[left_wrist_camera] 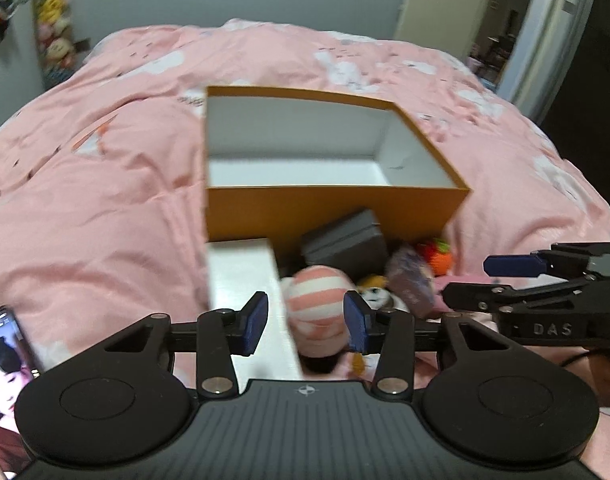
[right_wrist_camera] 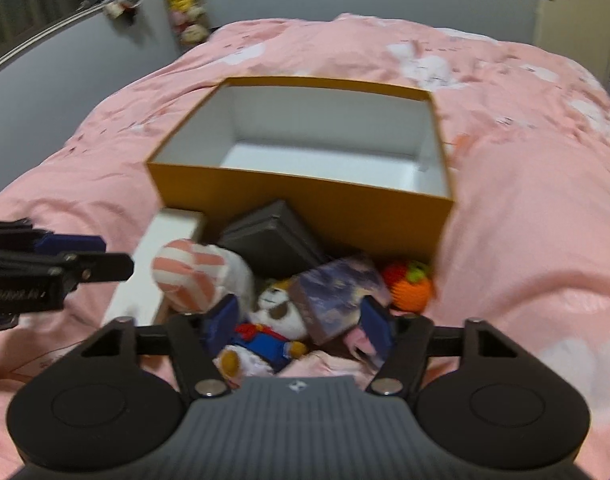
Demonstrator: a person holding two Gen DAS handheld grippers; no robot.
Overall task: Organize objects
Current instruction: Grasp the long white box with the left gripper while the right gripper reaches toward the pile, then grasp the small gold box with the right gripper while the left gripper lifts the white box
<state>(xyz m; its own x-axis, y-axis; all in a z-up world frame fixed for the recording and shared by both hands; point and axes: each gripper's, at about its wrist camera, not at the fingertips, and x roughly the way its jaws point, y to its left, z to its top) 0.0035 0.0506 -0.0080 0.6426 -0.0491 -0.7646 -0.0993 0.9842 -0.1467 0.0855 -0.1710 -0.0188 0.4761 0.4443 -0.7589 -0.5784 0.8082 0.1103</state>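
An open orange box [left_wrist_camera: 337, 212] [right_wrist_camera: 305, 204] with a white, empty inside sits on the pink bed. A pile lies against its near wall: a white box [left_wrist_camera: 241, 276], a dark grey box [left_wrist_camera: 345, 240], a pink-and-white striped plush [left_wrist_camera: 317, 304] [right_wrist_camera: 189, 272], a duck plush in blue [right_wrist_camera: 265, 340], a purple box [right_wrist_camera: 337, 296] and an orange knitted fruit [right_wrist_camera: 411, 288]. My left gripper [left_wrist_camera: 308, 322] hovers open before the striped plush, not touching it. My right gripper [right_wrist_camera: 301, 326] is open above the duck plush and purple box. Each gripper shows at the edge of the other's view.
The pink duvet [left_wrist_camera: 105, 200] covers the whole bed, rumpled around the box. A phone with a lit screen [left_wrist_camera: 1, 360] lies at the near left. Grey walls, a hanging strip of plush toys [left_wrist_camera: 55, 32] and an open door [left_wrist_camera: 501, 28] stand behind the bed.
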